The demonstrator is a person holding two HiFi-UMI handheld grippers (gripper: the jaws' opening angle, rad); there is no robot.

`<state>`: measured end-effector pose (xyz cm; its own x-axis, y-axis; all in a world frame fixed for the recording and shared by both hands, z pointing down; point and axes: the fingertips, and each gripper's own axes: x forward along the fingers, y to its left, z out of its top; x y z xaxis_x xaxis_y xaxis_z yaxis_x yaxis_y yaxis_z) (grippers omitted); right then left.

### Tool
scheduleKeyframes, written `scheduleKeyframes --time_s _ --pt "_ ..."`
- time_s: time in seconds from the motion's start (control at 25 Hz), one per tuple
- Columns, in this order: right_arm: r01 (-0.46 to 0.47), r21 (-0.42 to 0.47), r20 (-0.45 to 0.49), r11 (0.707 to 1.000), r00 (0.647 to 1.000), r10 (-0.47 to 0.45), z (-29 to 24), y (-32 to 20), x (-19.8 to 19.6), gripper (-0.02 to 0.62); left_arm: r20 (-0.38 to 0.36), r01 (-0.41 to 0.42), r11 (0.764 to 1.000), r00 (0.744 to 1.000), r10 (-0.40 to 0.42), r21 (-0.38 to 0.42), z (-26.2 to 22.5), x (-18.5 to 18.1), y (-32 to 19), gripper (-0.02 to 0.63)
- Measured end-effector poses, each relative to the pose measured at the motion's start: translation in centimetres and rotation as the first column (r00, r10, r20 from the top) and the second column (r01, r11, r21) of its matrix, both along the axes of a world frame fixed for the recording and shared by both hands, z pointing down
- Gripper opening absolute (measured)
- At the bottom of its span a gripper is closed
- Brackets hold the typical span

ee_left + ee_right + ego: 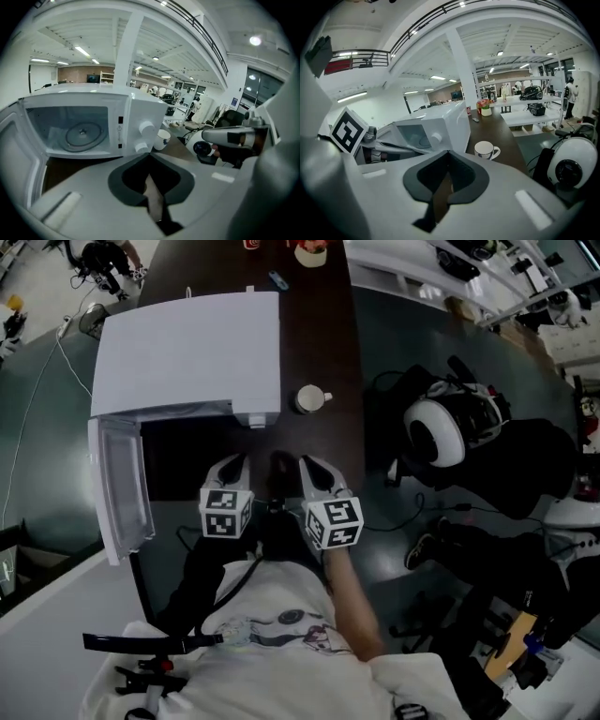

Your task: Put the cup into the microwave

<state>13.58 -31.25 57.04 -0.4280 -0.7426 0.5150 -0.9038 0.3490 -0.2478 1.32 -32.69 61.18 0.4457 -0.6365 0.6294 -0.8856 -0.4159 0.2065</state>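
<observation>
Our left gripper (pixel 232 465) and right gripper (pixel 314 467) both have jaws together, holding nothing. The white cup (pixel 309 398) stands ahead of the right gripper, beside the open microwave (pixel 187 352). We should spread the right jaws first, then take the cup's body squarely.

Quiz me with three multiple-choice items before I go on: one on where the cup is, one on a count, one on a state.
1. Where is the cup? A on the table right of the microwave; B inside it; C on its roof.
2. How many knobs has the microwave's panel? A one; B two; C four.
3. The microwave's door is: A shut; B missing; C swung open.
Answers: A, the head view shows it standing beside the microwave; B, the left gripper view shows two; C, the cavity is exposed.
</observation>
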Motion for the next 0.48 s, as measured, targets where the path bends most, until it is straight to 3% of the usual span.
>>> scheduleKeyframes --time_s 0.24,0.48 --pt "0.012 -0.084 -0.014 0.996 1.0 -0.013 4.9 -1.4 2.6 0.002 0.015 0.01 0.99 1.0 -0.008 -0.137 5.2 2.0 0.3 0.0" --pt "-0.004 -0.141 -0.022 0.99 1.0 0.001 8.7 -3.7 5.1 0.002 0.057 0.006 0.98 0.998 0.005 -0.198 8.0 2.5 0.5 0.0"
